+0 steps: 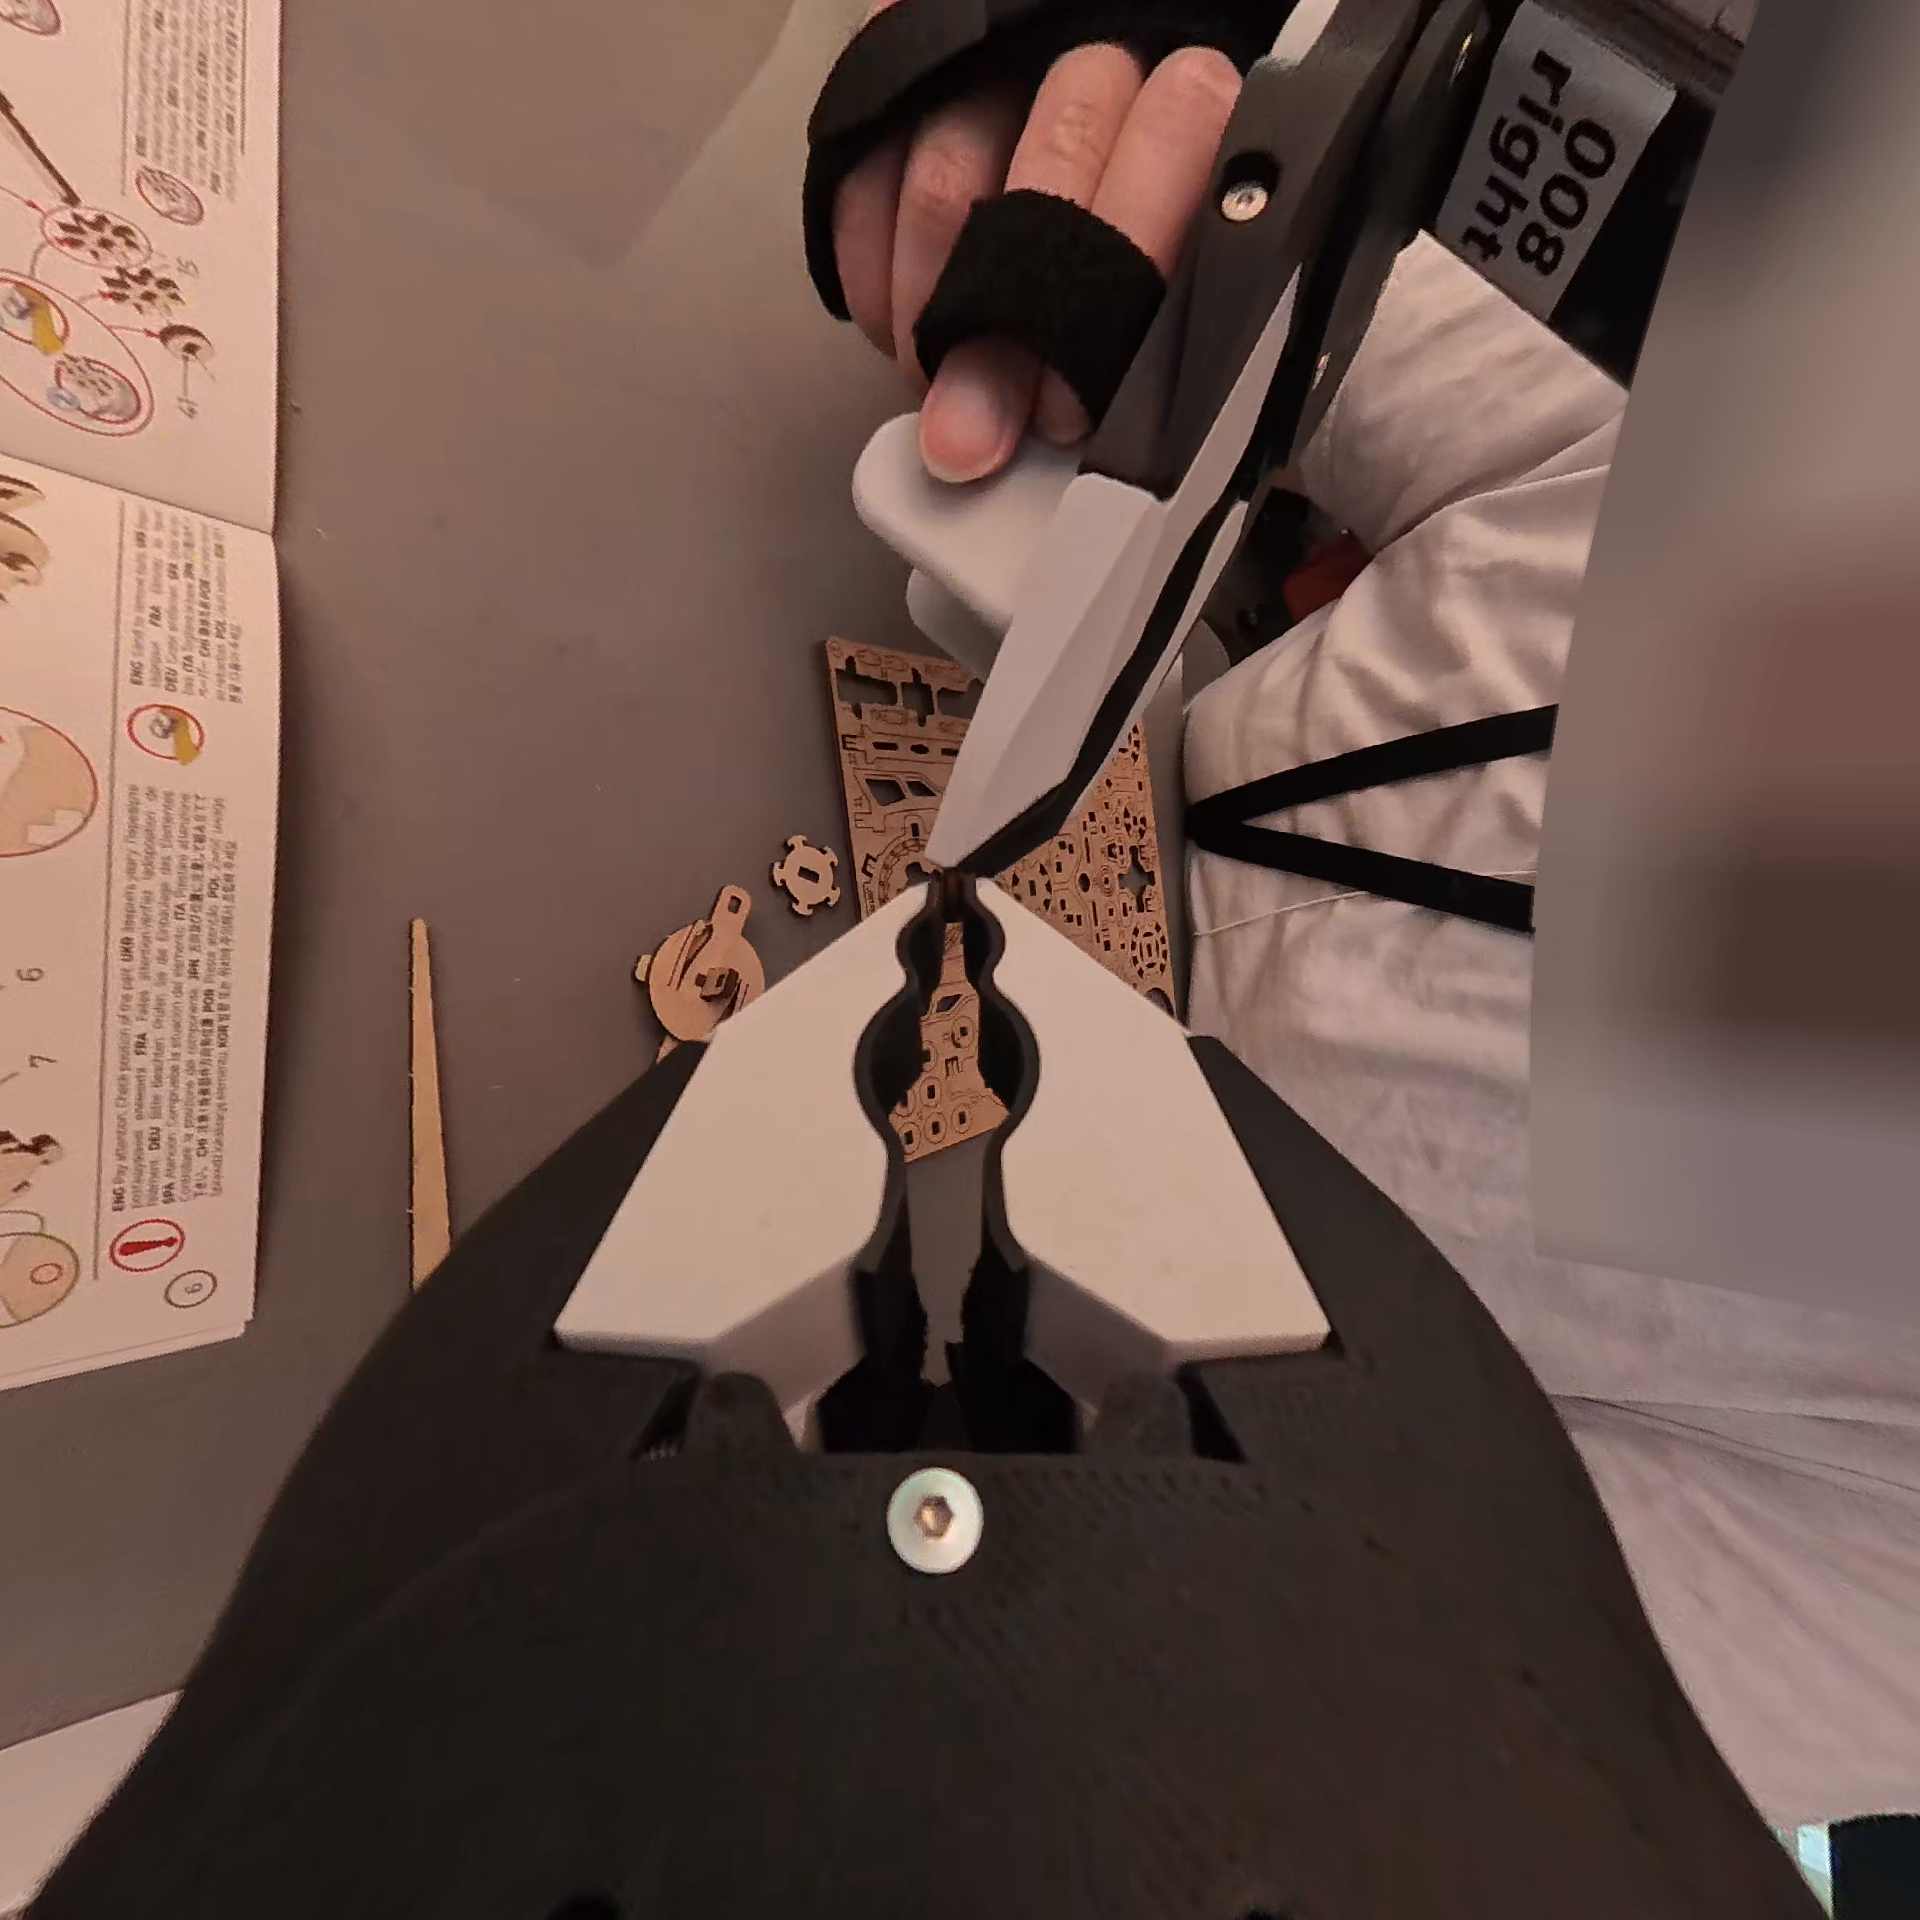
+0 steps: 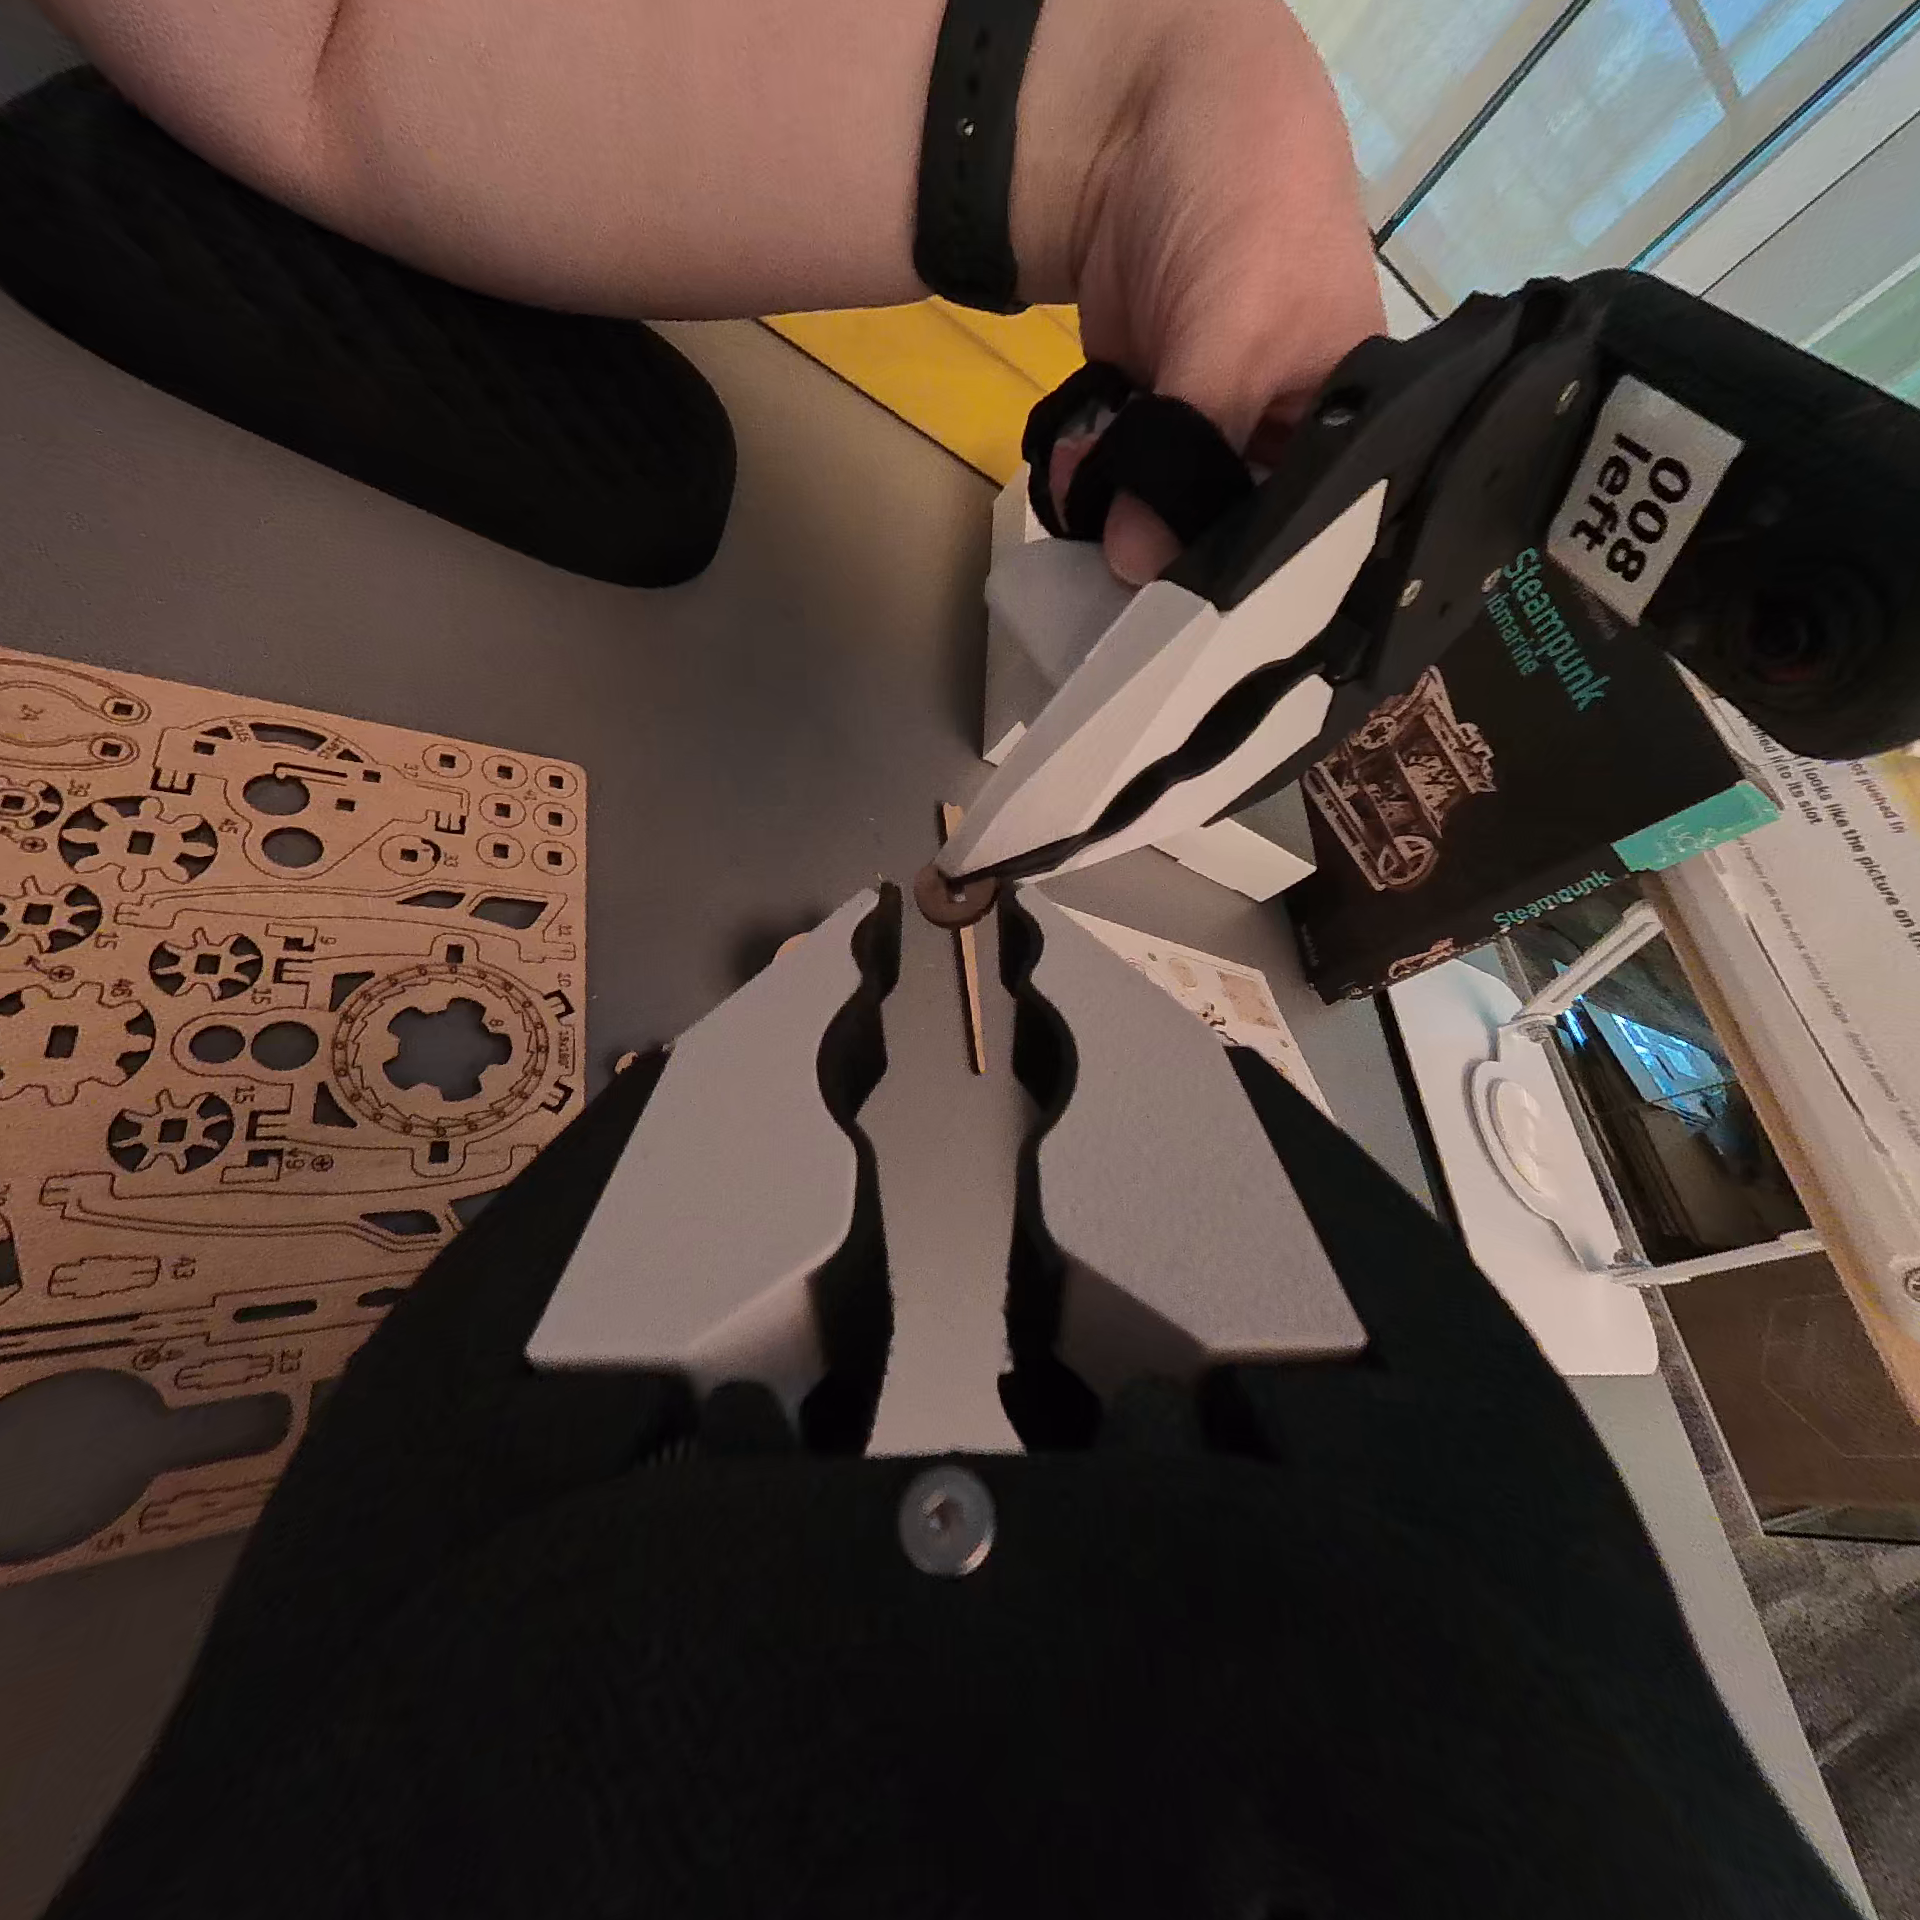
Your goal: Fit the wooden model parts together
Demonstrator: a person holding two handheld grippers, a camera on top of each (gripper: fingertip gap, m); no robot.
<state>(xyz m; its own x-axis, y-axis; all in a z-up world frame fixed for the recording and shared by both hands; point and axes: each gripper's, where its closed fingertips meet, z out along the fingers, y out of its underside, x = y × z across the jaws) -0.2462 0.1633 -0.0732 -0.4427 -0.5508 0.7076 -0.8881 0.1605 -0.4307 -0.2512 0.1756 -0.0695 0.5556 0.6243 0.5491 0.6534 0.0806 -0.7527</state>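
Note:
My left gripper (image 1: pixel 948 896) is shut on a small dark round wooden disc (image 2: pixel 938 904), pinched at its very fingertips. In the right wrist view the left gripper (image 2: pixel 961 881) comes in from the upper right, held above the grey table. My right gripper (image 2: pixel 948 899) is open, its two white fingers a narrow gap apart on either side of the disc, not touching it. In the left wrist view the right gripper (image 1: pixel 951 860) comes down from the upper right and meets the left tips. I cannot tell whether it carries a part.
A laser-cut wooden parts sheet (image 2: pixel 260 987) lies left of the right gripper; it also shows in the left wrist view (image 1: pixel 1101 862). A loose small gear (image 1: pixel 805 875), a round sub-assembly (image 1: pixel 701 971), a tapered wooden stick (image 1: pixel 426 1101), an instruction booklet (image 1: pixel 135 727) and a dark box (image 2: pixel 1507 810) lie around. My two grippers' fingertips are within a few centimetres of each other. The loose small gear (image 1: pixel 805 875) lies around 8 cm away from my right fingertips.

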